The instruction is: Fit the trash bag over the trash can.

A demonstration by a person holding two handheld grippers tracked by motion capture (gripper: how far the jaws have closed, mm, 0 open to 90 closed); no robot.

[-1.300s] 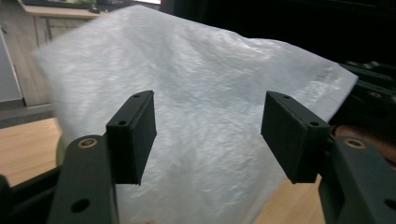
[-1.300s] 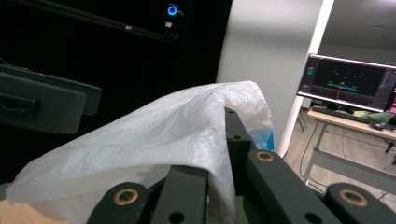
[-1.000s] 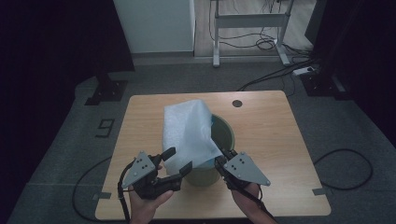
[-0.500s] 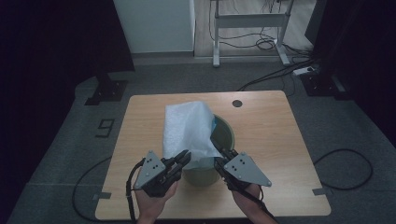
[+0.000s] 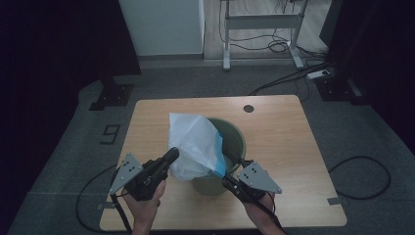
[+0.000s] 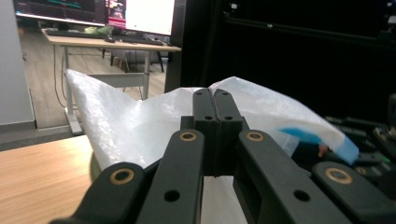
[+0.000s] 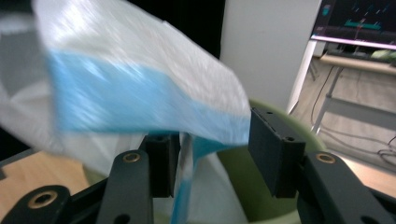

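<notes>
A green bucket (image 5: 236,142) stands on the wooden table (image 5: 279,132). A white plastic bag (image 5: 193,142) with a blue band rises out of it and leans left. My left gripper (image 5: 171,154) has just closed its jaws on the bag's left edge; in the left gripper view the jaws (image 6: 215,100) meet with the bag (image 6: 130,126) spread behind them. My right gripper (image 5: 227,181) sits at the bucket's near right rim. Its jaws (image 7: 212,135) have just been opening and stand apart, with the bag's blue-banded edge (image 7: 130,84) hanging loose between them above the bucket (image 7: 233,186).
A round cable hole (image 5: 248,108) sits near the table's far edge. Beyond the table are a white panel (image 5: 164,24), a desk frame (image 5: 264,22) and floor cables (image 5: 293,73). A black stand base (image 5: 112,95) is at the far left.
My left gripper swung in toward the bag and shut at its left edge. My right gripper's jaws went from shut on the bag's edge to open. The bag sagged lower to the left.
</notes>
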